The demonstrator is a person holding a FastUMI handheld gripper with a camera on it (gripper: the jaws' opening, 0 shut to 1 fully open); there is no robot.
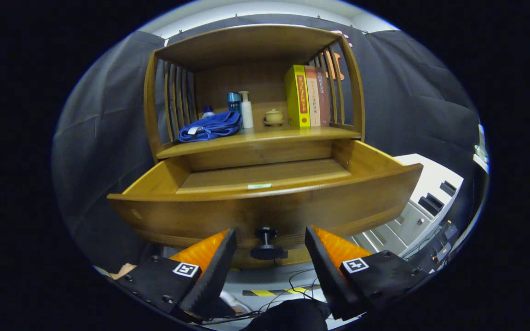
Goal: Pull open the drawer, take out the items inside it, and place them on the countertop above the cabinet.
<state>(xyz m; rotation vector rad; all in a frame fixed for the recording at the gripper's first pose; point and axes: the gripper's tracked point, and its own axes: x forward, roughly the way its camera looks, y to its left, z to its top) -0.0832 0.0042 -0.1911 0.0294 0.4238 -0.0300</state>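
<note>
Fingers [269, 239] spread either side of knob [266, 242]; drawer [265, 209] open below countertop [265, 136].

The drawer [265, 202] is pulled far out, and its open top leaves wide room to reach down in from above. The knob [267, 242] sticks out low in the middle, in the gap between the spread fingers of the gripper [270, 239], touching neither. On the countertop [260, 136], a blue cloth [210, 127], bottles [245, 109], a small pot [273, 116] and books [307, 95] crowd the back; the front strip is bare
</note>
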